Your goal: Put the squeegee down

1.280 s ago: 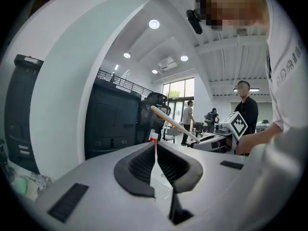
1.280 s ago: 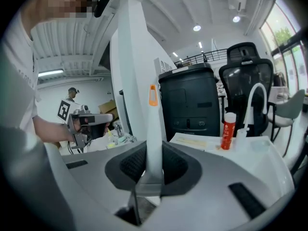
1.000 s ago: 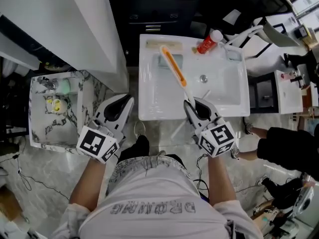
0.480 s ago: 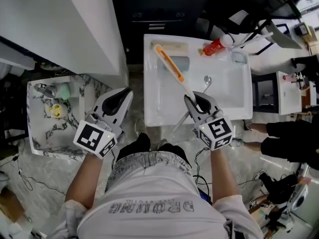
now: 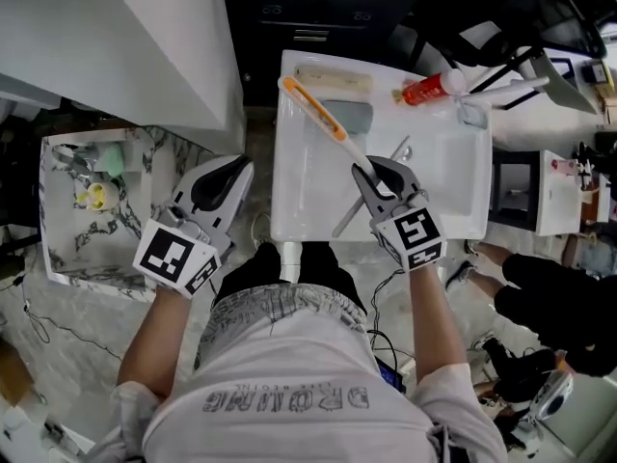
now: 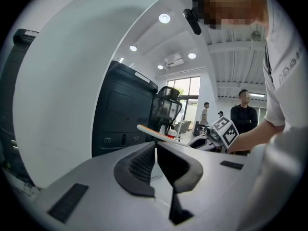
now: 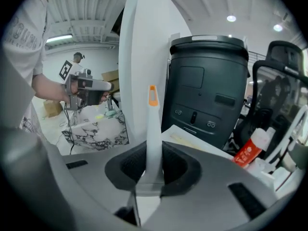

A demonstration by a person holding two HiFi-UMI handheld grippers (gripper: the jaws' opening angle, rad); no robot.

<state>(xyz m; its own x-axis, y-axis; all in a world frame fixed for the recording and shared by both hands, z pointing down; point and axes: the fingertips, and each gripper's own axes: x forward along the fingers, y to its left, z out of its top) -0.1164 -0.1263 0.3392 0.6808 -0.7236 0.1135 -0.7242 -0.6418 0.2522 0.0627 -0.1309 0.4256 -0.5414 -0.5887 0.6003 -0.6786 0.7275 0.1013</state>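
The right gripper is clamped on the white plastic squeegee with an orange strip along its handle. Its dark ribbed pads press on both sides of the shaft just where it flares into the head, so the jaws stand only as far apart as the shaft is thick. From that grip the handle runs up and to the left in the head view, its orange-tipped end over the far left part of the white rectangular basin. The squeegee's thin grey blade crosses under the gripper at a slant. Whether any part of the squeegee touches the basin cannot be told. The left gripper has its jaws closed tip to tip with nothing between them, and is held just off the basin's left edge. On the basin's far rim lies a long beige sponge, with a grey-green pad just in front of it. A red bottle with a white cap lies on its side toward the far right corner. Left of the left gripper sits a marble-patterned square tray. A dark grey cabinet stands behind the basin.
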